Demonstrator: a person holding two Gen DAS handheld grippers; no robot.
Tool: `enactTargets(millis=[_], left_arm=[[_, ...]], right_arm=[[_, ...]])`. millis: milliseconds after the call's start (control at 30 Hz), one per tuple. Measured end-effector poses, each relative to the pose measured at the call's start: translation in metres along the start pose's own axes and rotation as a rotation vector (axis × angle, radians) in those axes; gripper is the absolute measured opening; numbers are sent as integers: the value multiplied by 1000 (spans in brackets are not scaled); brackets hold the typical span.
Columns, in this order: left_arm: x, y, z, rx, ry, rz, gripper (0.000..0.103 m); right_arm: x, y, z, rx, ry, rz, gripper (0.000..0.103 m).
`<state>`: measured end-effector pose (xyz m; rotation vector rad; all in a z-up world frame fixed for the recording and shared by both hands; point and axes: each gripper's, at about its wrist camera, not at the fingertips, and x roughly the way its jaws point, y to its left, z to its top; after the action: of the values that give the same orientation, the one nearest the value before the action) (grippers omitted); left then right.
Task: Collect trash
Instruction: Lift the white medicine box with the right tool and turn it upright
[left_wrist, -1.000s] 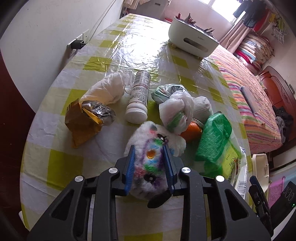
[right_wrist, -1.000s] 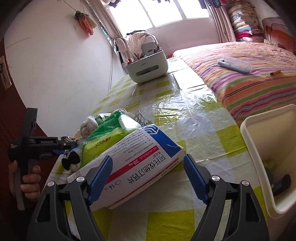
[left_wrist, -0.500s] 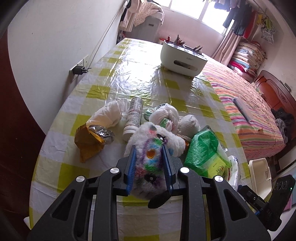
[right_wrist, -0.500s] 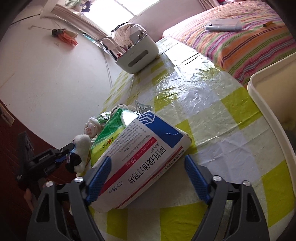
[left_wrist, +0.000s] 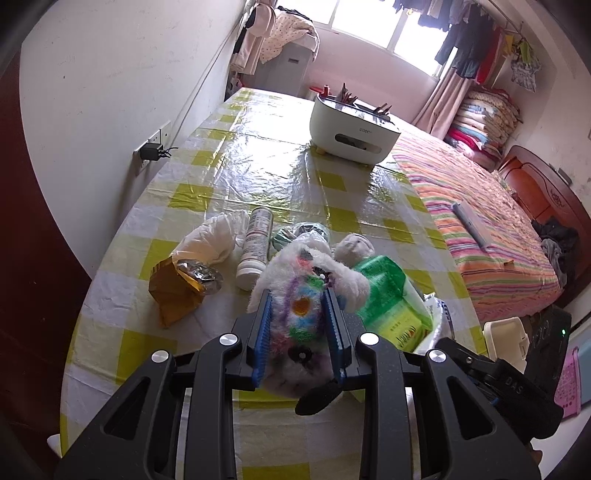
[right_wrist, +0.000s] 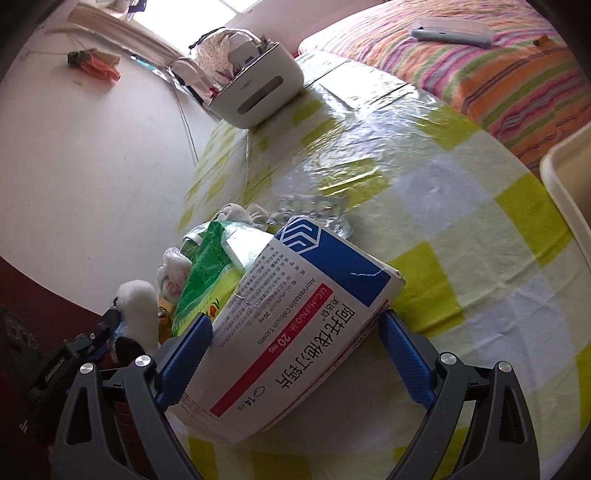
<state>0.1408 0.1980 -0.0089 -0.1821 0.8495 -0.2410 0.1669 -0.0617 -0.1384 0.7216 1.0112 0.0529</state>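
My left gripper (left_wrist: 299, 325) is shut on a fluffy white toy with coloured patches (left_wrist: 303, 291) and holds it above the checked table (left_wrist: 258, 166). The toy also shows at the left of the right wrist view (right_wrist: 138, 310). My right gripper (right_wrist: 295, 354) is open, its blue pads either side of a white, blue and red medicine box (right_wrist: 295, 325); the left pad is close to the box, the right pad near its edge. On the table lie a gold foil bag (left_wrist: 177, 291), a white bottle (left_wrist: 255, 247), a crumpled white bag (left_wrist: 214, 240) and a green packet (left_wrist: 388, 295).
A white caddy (left_wrist: 351, 129) stands at the far end of the table. A striped bed (left_wrist: 498, 236) runs along the right side. A cream bin (right_wrist: 569, 177) sits at the table's right edge. A wall socket with a plug (left_wrist: 151, 151) is on the left.
My left gripper has risen and pulled back with the toy, so the table looks farther away. My right gripper has tilted and moved closer around the medicine box.
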Motion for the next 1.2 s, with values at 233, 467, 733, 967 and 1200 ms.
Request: enactTargets(millis=[233, 467, 733, 967, 1200], left_arm=[[-6, -2, -1, 16, -21, -8, 26], [-2, -2, 2, 10, -13, -4, 26], [2, -3, 1, 19, -5, 8, 27], [2, -4, 1, 29, -7, 10, 27], [-6, -8, 0, 46, -43, -18, 27]], right_arm=[[25, 11, 13, 11, 16, 31, 89], [42, 18, 27, 56, 40, 33, 90], [65, 36, 42, -9, 114, -26, 96], [62, 46, 33, -155, 99, 3, 58], [26, 44, 28, -288, 13, 28, 54]])
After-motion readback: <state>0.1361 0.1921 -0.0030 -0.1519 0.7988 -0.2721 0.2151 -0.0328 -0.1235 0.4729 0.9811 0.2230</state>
